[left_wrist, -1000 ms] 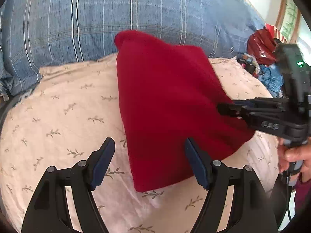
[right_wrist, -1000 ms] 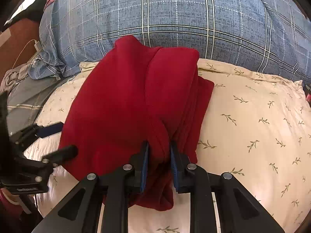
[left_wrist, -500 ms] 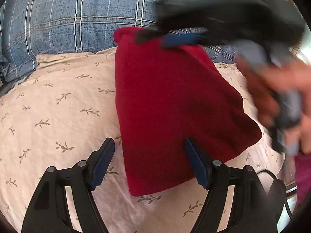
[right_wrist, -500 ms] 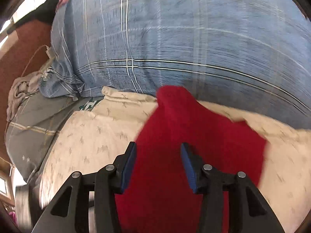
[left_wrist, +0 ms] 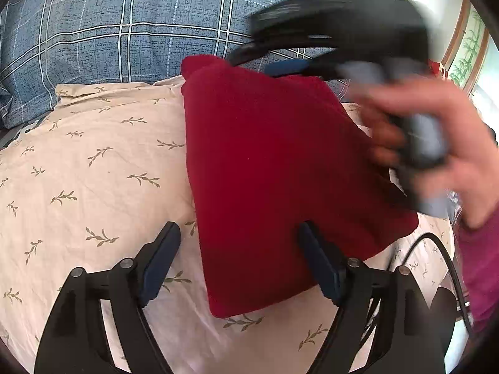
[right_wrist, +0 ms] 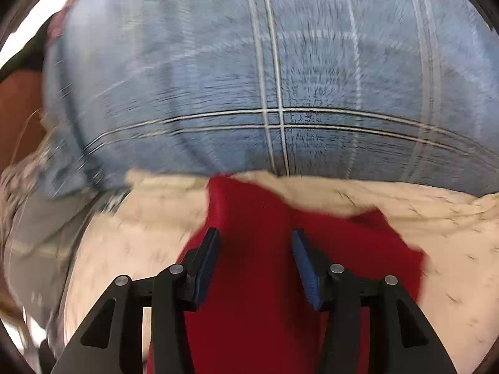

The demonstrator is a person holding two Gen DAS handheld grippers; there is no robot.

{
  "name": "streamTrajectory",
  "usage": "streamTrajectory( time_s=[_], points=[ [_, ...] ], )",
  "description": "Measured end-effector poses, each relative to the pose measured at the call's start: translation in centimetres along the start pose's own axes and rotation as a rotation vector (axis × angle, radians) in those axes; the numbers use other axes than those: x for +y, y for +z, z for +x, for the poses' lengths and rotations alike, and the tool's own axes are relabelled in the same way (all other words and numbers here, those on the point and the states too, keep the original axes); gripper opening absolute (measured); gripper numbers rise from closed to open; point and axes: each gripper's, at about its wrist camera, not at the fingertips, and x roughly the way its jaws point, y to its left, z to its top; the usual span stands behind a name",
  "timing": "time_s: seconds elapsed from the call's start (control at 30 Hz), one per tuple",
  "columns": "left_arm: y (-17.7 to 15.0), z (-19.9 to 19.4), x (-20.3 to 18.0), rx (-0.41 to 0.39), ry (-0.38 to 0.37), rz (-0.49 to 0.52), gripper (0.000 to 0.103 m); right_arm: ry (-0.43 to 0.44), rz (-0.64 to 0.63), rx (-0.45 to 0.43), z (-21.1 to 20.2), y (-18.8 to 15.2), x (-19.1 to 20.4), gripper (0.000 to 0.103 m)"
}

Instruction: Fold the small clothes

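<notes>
Item: red folded garment (left_wrist: 274,187), knit-like cloth, lying flat as a tapered slab on a cream sheet printed with small leaf sprigs (left_wrist: 93,162); its narrow far corner touches the blue plaid quilt (left_wrist: 124,31) that is heaped behind the sheet, its broad near edge faces the left wrist camera. Left gripper (left_wrist: 238,260): jaws opening, standing wide, blue pads clear of the cloth; the near left corner of the garment lies between them, not pinched. Right gripper (right_wrist: 254,263): jaws opening, at a middling gap, hovering over the garment's far part with red cloth visible behind the gap; the pads press on nothing. In the left wrist view the right gripper appears blurred above the garment's far right side, its grey handle gripped by the person's right hand (left_wrist: 443,143), a magenta sleeve (left_wrist: 480,268) at the wrist. A black cable (left_wrist: 443,249) loops near the garment's right corner. The right wrist view is smeared by motion; fine detail there cannot be made out.
</notes>
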Motion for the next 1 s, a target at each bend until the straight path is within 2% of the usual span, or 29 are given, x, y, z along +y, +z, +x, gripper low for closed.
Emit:
streamTrajectory(
  time_s=[0.07,0.17,0.23,0.33,0.43,0.53,0.57,0.63,0.73,0.93,1.0],
  points=[
    [-0.1,0.0,-0.1,0.0,0.012,0.002,0.081,-0.03,-0.071,-0.007,-3.3,-2.4,0.4,0.049],
    [-0.2,-0.2,-0.4,-0.003,0.025,0.008,0.081,-0.039,-0.111,-0.003,-7.0,-5.6,-0.2,0.049],
    [-0.2,-0.3,-0.6,0.003,0.034,0.003,0.081,-0.047,-0.119,0.031,-7.4,-7.8,-0.6,0.045],
    [-0.2,-0.5,-0.9,0.01,0.05,0.007,0.081,-0.17,-0.161,0.106,-6.7,-12.1,-2.0,0.043],
    [-0.3,-0.9,-1.5,0.013,0.076,0.03,0.083,-0.098,-0.059,0.051,-7.7,-14.5,-4.3,0.043],
    [-0.2,-1.4,-2.1,0.012,0.11,0.048,0.083,-0.052,0.032,0.022,-9.0,-14.3,-5.2,0.043],
    [-0.1,-1.4,-2.0,0.012,0.116,0.046,0.083,-0.044,0.053,0.008,-9.5,-13.9,-5.3,0.046],
    [0.1,-1.5,-1.7,0.009,0.123,0.038,0.083,-0.029,0.069,-0.038,-10.3,-13.2,-4.5,0.047],
    [0.3,-1.7,-1.6,0.009,0.147,0.04,0.083,-0.042,0.068,-0.094,-11.0,-11.9,-4.3,0.052],
    [0.8,-1.8,-1.6,-0.003,0.175,0.043,0.083,-0.033,0.152,-0.076,-6.8,-9.8,-3.9,0.053],
    [0.9,-1.9,-1.5,-0.009,0.183,0.047,0.083,-0.005,0.188,-0.065,-5.3,-9.5,-4.4,0.054]
  ],
)
